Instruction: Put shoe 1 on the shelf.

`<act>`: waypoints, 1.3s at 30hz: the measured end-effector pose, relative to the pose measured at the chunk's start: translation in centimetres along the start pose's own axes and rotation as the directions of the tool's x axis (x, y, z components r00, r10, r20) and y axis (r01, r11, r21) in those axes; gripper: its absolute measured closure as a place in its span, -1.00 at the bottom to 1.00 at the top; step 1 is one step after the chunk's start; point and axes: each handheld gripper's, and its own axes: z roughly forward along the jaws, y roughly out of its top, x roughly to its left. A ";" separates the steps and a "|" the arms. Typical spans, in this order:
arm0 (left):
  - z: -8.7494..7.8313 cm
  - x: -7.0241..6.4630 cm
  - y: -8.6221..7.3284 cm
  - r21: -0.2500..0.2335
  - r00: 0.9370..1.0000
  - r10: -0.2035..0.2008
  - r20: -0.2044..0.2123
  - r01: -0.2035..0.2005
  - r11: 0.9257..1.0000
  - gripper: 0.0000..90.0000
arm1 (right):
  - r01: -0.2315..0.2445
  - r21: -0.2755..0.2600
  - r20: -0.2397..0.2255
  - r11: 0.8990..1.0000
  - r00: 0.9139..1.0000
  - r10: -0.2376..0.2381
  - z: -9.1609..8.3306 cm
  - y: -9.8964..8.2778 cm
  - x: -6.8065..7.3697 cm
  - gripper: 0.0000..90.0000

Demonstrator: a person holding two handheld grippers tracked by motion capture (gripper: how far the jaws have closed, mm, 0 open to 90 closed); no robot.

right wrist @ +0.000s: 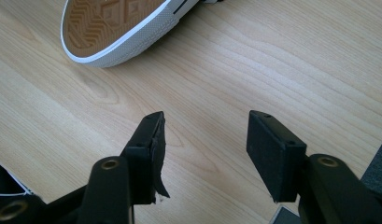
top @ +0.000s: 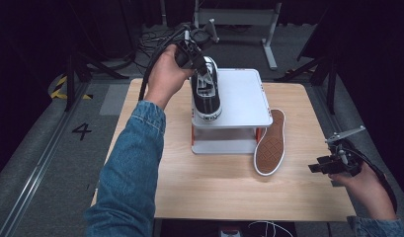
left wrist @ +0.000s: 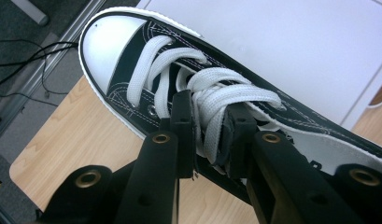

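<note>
Nearest the person, at the right edge of the pale wooden table (top: 214, 182), the right gripper (top: 322, 167) is held low over the wood, and its two black jaws are seen standing well apart with only bare tabletop between them (nothing is gripped). In the right gripper view, the same right gripper (right wrist: 205, 144) is pointed along the grain towards a black canvas sneaker lying on its side (right wrist: 118, 25), whose tan rubber sole with a white rim is turned towards the camera.

A little farther in, that overturned sneaker (top: 269, 144) is seen leaning against the right side of a white two-tier shoe rack with orange legs (top: 244, 101), its sole facing the right edge of the table; the toe is towards the person.

Farther still, a forearm in a blue denim sleeve (top: 133, 163) is stretched across the left half of the table, and the left gripper (top: 199, 61) is closed on a second black canvas sneaker with white laces and a white toe cap (top: 207, 91). In the left gripper view the jaws are seen pinched on the bundle of white laces (left wrist: 212, 112) above the tongue. This sneaker is placed at the left side of the rack's upper shelf, sole down, with its toe overhanging the front corner above the table.
</note>
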 end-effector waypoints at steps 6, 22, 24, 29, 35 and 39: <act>1.3 -0.6 1.6 0.019 1.000 0.025 -0.006 -0.025 1.000 0.74 | -0.011 0.000 0.002 1.000 1.000 0.011 -0.2 -0.3 -0.4 0.06; 4.1 -1.0 3.3 0.074 0.994 0.094 -0.052 -0.090 0.993 0.74 | -0.023 -0.010 -0.002 1.000 1.000 0.023 -0.5 -0.8 -0.8 0.07; 4.5 -0.9 3.3 0.083 0.993 0.107 -0.047 -0.103 0.991 0.73 | -0.023 -0.012 -0.001 1.000 1.000 0.023 -0.5 -0.8 -0.8 0.07; 4.7 -0.7 3.2 0.069 0.995 0.096 0.003 -0.096 0.993 0.67 | -0.023 -0.006 -0.004 1.000 1.000 0.023 -0.3 -0.7 -0.7 0.07; 3.4 -0.3 2.6 -0.015 0.997 0.047 0.055 -0.046 0.999 0.29 | -0.022 -0.008 0.002 1.000 1.000 0.022 -0.4 -0.7 -0.7 0.07; 2.0 -0.3 1.9 -0.073 0.994 0.047 0.094 -0.041 0.996 0.18 | -0.023 -0.006 -0.001 1.000 1.000 0.023 -0.2 -0.5 -0.7 0.07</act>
